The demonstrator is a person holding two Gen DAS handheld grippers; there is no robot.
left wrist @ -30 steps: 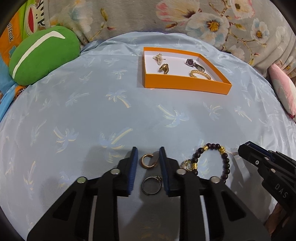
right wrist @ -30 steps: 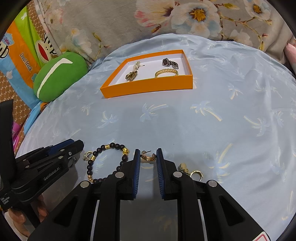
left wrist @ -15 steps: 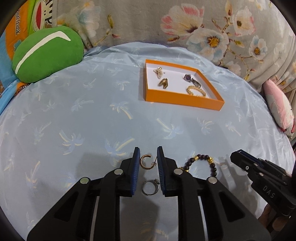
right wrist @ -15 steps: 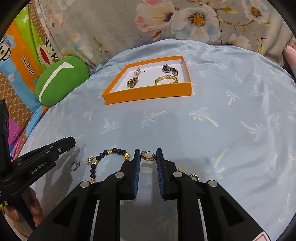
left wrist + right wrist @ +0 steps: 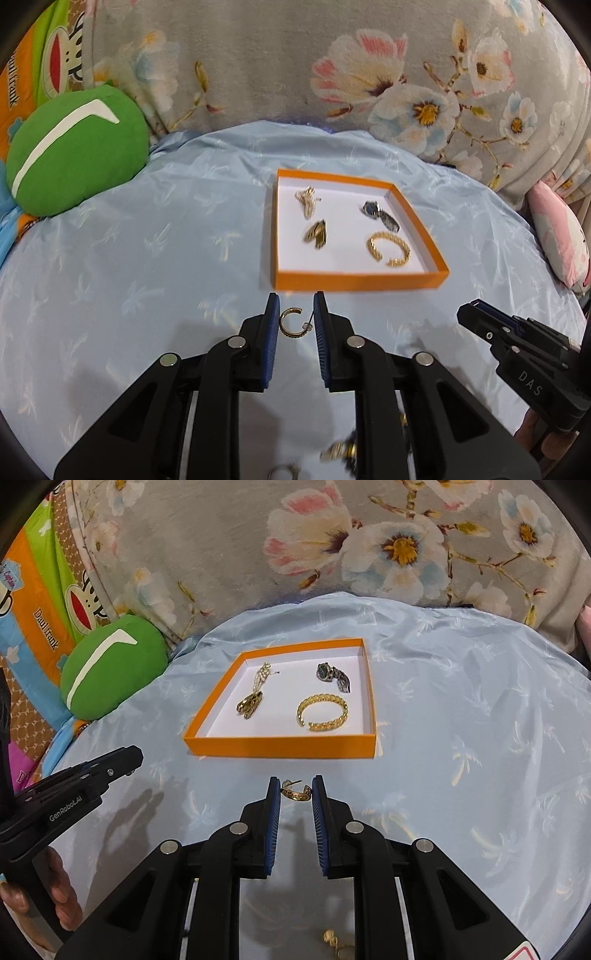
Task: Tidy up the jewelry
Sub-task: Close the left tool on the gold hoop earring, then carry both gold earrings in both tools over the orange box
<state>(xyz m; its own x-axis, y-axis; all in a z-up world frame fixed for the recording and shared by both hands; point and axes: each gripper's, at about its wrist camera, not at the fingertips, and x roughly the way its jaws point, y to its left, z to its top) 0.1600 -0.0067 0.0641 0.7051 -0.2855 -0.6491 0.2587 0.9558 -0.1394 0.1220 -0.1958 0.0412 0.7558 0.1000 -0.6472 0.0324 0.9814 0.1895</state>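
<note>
An orange box (image 5: 354, 280) (image 5: 280, 746) with a white floor lies on the blue cloth. It holds a gold bangle (image 5: 389, 248) (image 5: 322, 712), a dark watch (image 5: 380, 214) (image 5: 332, 676) and two gold pieces. My left gripper (image 5: 295, 320) is shut on a gold hoop earring (image 5: 290, 322) and holds it just short of the box's near wall. My right gripper (image 5: 295, 792) is shut on another gold hoop earring (image 5: 296, 792), also just before the box. Each gripper shows at the edge of the other's view.
A green cushion (image 5: 74, 151) (image 5: 110, 664) lies at the left. A floral cushion (image 5: 332, 74) backs the cloth, a pink one (image 5: 561, 240) sits at the right. Loose jewelry lies behind the grippers: a ring (image 5: 284, 472), beads (image 5: 340, 450), gold pieces (image 5: 334, 943).
Both grippers have lifted their earrings off the cloth and carried them forward to the orange box. The bead bracelet and ring have dropped back to the bottom edge of view.
</note>
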